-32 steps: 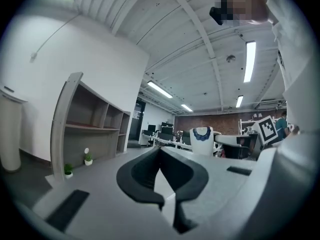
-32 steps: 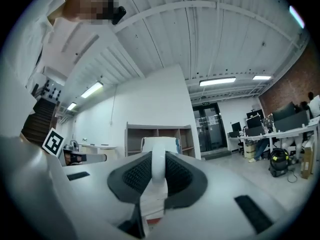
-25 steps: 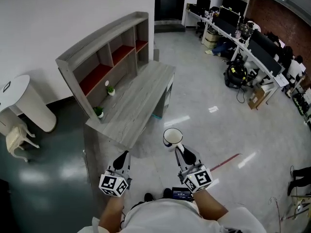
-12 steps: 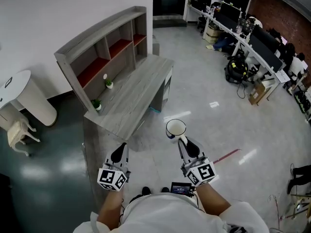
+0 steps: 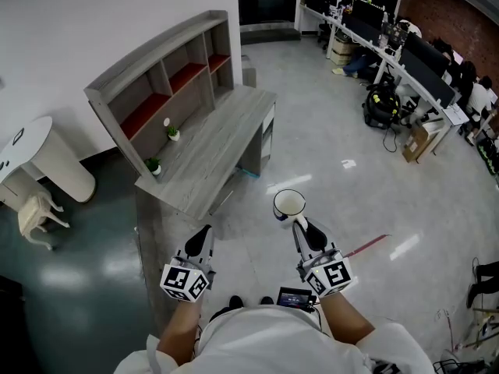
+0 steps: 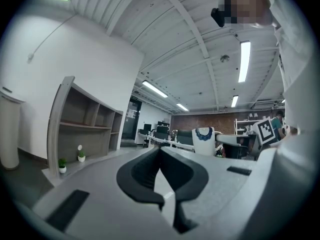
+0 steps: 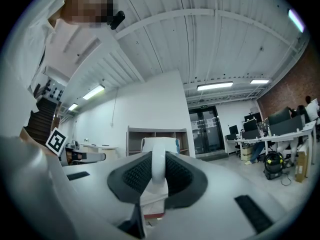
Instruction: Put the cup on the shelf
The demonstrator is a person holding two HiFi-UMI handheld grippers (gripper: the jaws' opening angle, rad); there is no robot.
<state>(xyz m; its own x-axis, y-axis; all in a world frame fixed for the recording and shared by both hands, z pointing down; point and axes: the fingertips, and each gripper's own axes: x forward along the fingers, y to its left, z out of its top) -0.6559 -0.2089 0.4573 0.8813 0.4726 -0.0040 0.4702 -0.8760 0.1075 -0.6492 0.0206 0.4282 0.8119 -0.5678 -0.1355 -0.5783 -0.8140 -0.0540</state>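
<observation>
1. the cup (image 5: 289, 204) is clamped by its handle in the right gripper (image 5: 299, 220). it sits upright with its mouth up, out past the jaw tips and over bare floor (image 5: 327, 154).
2. in the right gripper view the jaws press on either side of the white handle (image 7: 158, 166), and the cup body (image 7: 159, 145) stands just beyond it.
3. the shelf (image 5: 156, 76) lies ahead and to the left of the cup, well apart from it. in the right gripper view it shows almost straight behind the cup, so the jaws point roughly at the shelf (image 7: 135, 134).
4. the shelf's long axis runs on a diagonal in the head view, from near-left to far-right. its open compartments, some red inside, face the desk (image 5: 210, 154) it stands on.
5. judged from this, the carry has to cross the desk's width to reach a compartment, so the reach goes forward and leftward with the cup kept level.
6. the left gripper (image 5: 204, 236) is nearer the desk corner, but its jaws are together on nothing, as the left gripper view confirms (image 6: 160, 166).
7. the desk top is grey wood grain and mostly bare. two small potted plants (image 5: 172, 132) (image 5: 153, 164) sit close under the shelf and could be in the way at the lower openings.
8. the room is an open office with a glossy floor. there is a round white table (image 5: 47, 158) at the left and rows of workstations (image 5: 405, 61) far to the right.
</observation>
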